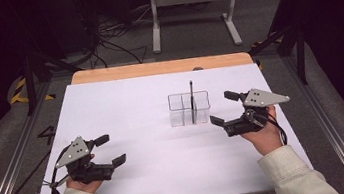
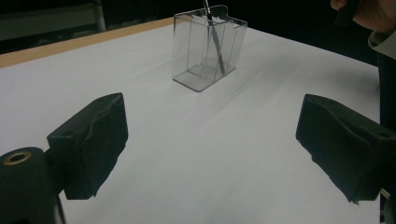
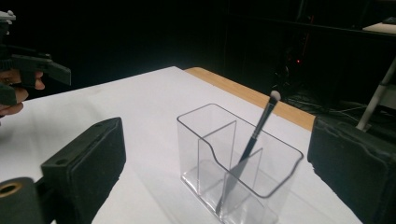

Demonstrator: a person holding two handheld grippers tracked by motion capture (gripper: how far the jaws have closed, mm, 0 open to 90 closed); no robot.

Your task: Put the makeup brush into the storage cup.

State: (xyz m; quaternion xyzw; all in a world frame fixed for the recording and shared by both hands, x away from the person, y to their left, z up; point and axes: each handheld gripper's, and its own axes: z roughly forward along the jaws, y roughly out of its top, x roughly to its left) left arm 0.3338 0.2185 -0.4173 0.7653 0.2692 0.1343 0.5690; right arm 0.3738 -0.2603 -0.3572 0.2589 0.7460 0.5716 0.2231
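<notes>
Item: slim black-handled makeup brush [image 3: 254,135], leaning in clear plastic divided holder [image 1: 189,109] toward table's far edge | Handling: judged light, stiff, slippery; upper handle to be gripped | Right hand-held gripper [image 1: 225,107]: jaws apart, nearest | Left hand-held gripper [image 1: 110,149]: jaws apart.

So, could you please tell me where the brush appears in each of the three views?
High view: the brush stands in the clear holder, right of centre.
Left gripper view: top centre, leaning in the holder's far side.
Right gripper view: centre, tilted, tip up past the rim.
Shared landmark: the holder's middle divider.
</notes>
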